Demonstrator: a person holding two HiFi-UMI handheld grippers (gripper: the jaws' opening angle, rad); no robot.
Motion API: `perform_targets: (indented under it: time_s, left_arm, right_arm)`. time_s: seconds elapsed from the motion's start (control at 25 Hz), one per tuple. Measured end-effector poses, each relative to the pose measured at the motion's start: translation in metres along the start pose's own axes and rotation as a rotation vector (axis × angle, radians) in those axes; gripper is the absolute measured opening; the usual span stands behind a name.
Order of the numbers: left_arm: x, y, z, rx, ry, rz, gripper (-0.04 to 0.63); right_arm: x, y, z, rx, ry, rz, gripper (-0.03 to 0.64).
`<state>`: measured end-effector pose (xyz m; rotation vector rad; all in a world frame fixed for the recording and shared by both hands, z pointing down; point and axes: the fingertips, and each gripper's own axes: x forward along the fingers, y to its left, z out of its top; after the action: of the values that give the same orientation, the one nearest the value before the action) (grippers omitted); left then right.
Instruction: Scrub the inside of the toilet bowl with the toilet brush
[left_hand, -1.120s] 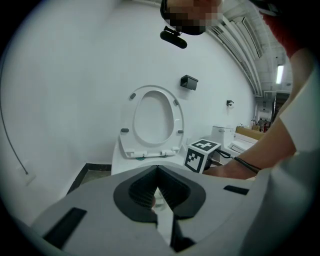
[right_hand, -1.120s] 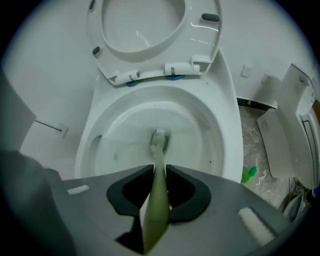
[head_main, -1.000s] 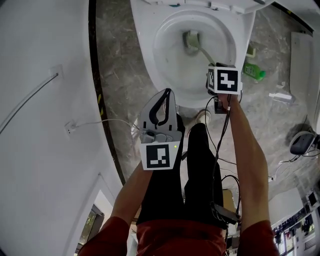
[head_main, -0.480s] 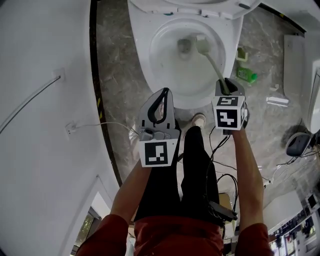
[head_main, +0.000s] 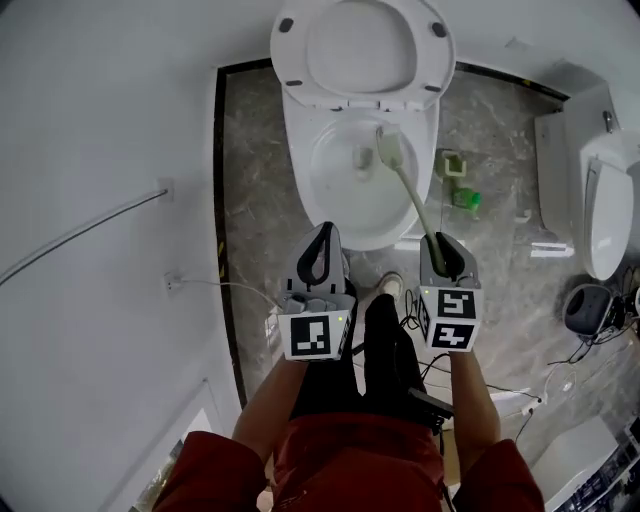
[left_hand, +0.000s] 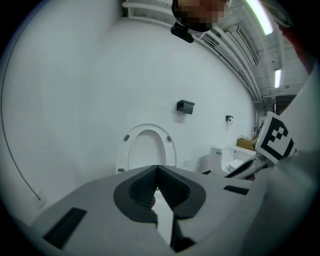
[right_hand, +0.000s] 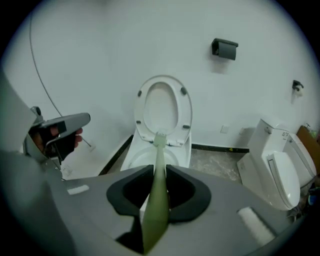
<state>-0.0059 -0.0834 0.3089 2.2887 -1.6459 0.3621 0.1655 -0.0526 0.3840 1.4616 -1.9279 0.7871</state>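
Glossy toilet bowl (head_main: 298, 172); plastic toilet brush (head_main: 409, 194); stone floor (head_main: 254, 185).

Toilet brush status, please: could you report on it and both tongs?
Left tongs shut, empty. Right tongs shut on toilet brush, head over the bowl, near its back edge. Lid up, nothing in the way.
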Motion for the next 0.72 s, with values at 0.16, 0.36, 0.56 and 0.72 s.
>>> perform_targets:
  time_s: [0.16,0.36,0.56,0.72]
  left_arm:
    - [-0.032,-0.012,0.067,0.021,-0.071,0.000,0.006]
    - [-0.071,-0.017,0.151,0.015,-0.176,0.002,0.006]
    - [-0.101,-0.020,0.221,0.028,-0.273,0.001,0.006]
    - [-0.112,-0.021,0.270,0.048,-0.362,-0.005,0.006]
  right_arm:
    - [-0.073,-0.004,0.059,0.056,-0.155,-0.017,0.091]
    - [-0.153,-0.011,0.133,0.073,-0.352,-0.048,0.091]
    - [-0.217,-0.013,0.198,0.065,-0.512,-0.078,0.091]
    - [-0.257,-0.011,0.247,0.025,-0.636,-0.108,0.091]
